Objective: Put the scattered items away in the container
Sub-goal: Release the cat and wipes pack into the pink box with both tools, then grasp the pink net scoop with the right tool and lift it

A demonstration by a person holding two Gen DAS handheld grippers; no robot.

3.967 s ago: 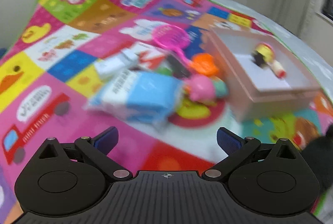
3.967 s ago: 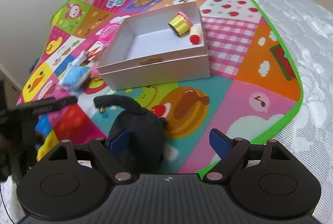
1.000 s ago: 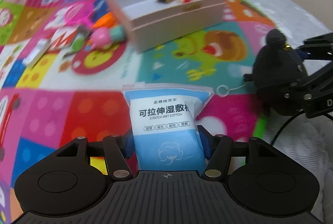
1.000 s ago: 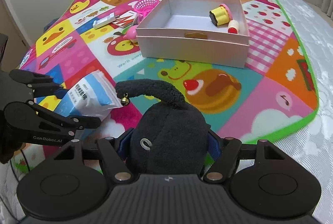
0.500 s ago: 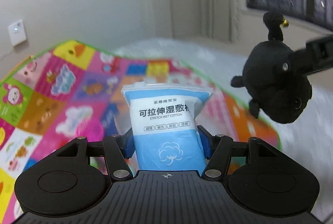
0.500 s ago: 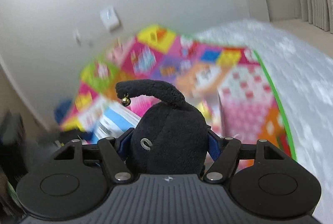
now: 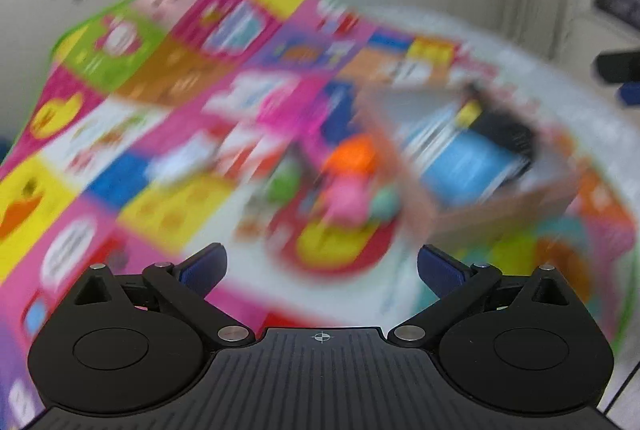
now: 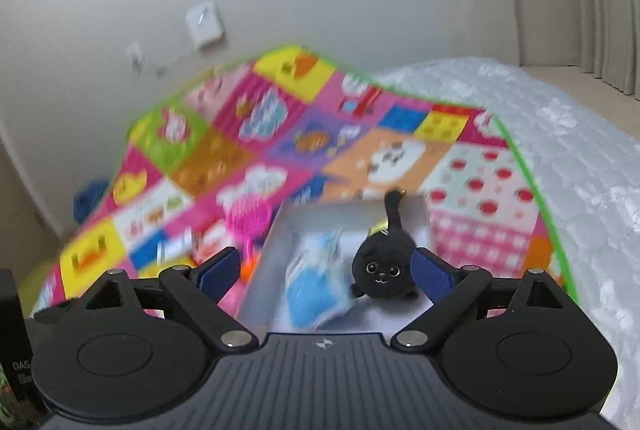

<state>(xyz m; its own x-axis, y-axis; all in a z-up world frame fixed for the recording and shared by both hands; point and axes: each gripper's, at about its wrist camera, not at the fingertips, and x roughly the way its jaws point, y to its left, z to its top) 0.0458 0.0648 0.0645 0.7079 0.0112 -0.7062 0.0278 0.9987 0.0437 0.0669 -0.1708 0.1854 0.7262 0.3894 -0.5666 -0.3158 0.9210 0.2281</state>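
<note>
Not much to read here tbh. Only legible bit is "DAS" in pale letters on a black box (image 8: 16, 358) at the far left edge of the right wrist view, cut off by the frame. Print on the play mat (image 8: 208, 162) is too blurred.

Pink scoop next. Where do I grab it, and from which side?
Take the pink scoop by its thin handle, just below the round netted head, which looks too wide to span. It lies flat on the mat left of the box, and the handle seems to point toward the camera. Bring the open left tongs straight down across it. The view is blurred.
</note>
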